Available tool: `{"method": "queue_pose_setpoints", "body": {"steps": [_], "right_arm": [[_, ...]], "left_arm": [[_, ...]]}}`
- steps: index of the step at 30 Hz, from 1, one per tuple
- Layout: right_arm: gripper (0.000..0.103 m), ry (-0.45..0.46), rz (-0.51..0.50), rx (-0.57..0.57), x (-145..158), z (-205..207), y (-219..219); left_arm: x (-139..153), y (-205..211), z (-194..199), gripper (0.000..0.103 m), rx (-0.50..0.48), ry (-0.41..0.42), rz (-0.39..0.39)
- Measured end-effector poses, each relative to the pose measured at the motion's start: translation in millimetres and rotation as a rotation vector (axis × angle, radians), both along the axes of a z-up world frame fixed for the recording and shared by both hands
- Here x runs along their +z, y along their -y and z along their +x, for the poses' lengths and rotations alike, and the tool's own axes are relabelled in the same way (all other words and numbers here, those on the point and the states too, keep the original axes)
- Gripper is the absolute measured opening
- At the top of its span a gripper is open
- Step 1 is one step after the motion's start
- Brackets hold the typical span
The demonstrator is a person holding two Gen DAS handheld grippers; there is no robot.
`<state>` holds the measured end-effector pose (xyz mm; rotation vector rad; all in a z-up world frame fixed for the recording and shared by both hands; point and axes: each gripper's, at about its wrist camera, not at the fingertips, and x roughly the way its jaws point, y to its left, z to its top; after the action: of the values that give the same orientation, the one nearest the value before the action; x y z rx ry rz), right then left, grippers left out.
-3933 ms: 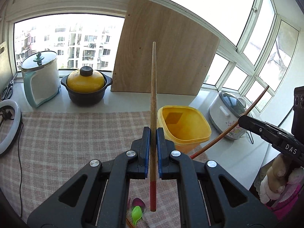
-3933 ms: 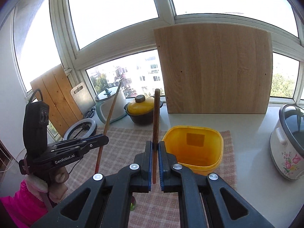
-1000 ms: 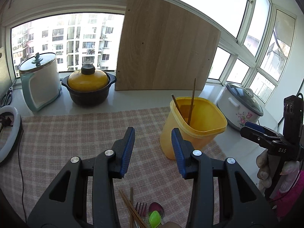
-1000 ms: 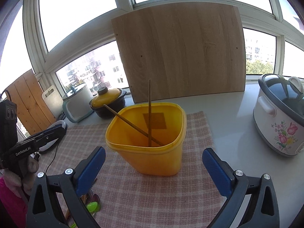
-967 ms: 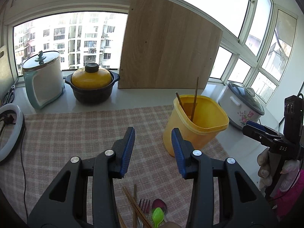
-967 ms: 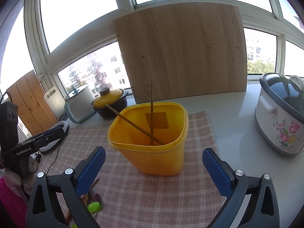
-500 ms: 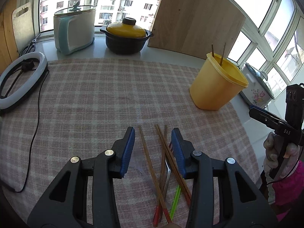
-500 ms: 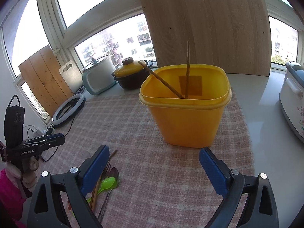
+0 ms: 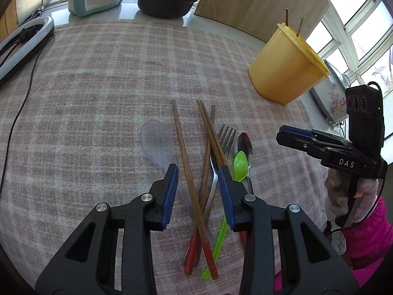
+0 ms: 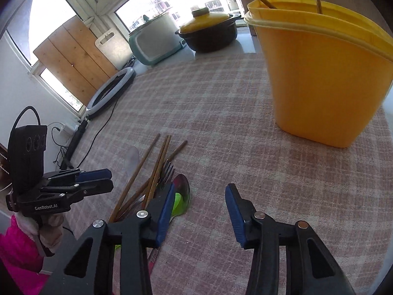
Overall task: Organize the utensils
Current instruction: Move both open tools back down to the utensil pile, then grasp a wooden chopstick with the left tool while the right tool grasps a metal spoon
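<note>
Yellow tub [image 9: 286, 66]: 2 chopsticks [image 9: 286, 16] in. Desk pile [image 9: 208, 172]: chopsticks, fork, spoons left. Left tongs [image 9: 198, 172], right tongs [image 10: 200, 202]: open, empty.

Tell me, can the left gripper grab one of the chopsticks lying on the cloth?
Probably yes. The left gripper is open right above the chopsticks, with nothing covering them. They cross each other and the fork, so it might pinch more than one.

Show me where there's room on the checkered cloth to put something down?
The checkered cloth is bare between the ring light and the clear spoon, and between the pile and the black pot. A bare strip also lies between the metal spoon and the yellow tub. It is crowded where chopsticks, fork and spoons overlap.
</note>
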<state>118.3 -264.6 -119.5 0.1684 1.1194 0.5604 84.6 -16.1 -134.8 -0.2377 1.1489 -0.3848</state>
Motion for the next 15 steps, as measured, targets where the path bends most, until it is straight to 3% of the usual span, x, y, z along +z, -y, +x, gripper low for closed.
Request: {"method": "queue_pose_setpoints", "body": {"steps": [8, 15], "right_arm": [[0.032, -0.044, -0.013, 0.054, -19.0, 7.7, -23.6], [0.03, -0.054, -0.025, 0.081, -25.0, 10.0, -34.2]], "left_arm": [[-10.6, 8.3, 8.2, 0.028, -0.007, -0.024, 0.016], [-22.6, 11.3, 18.9, 0.026, -0.007, -0.049, 0.039]]}}
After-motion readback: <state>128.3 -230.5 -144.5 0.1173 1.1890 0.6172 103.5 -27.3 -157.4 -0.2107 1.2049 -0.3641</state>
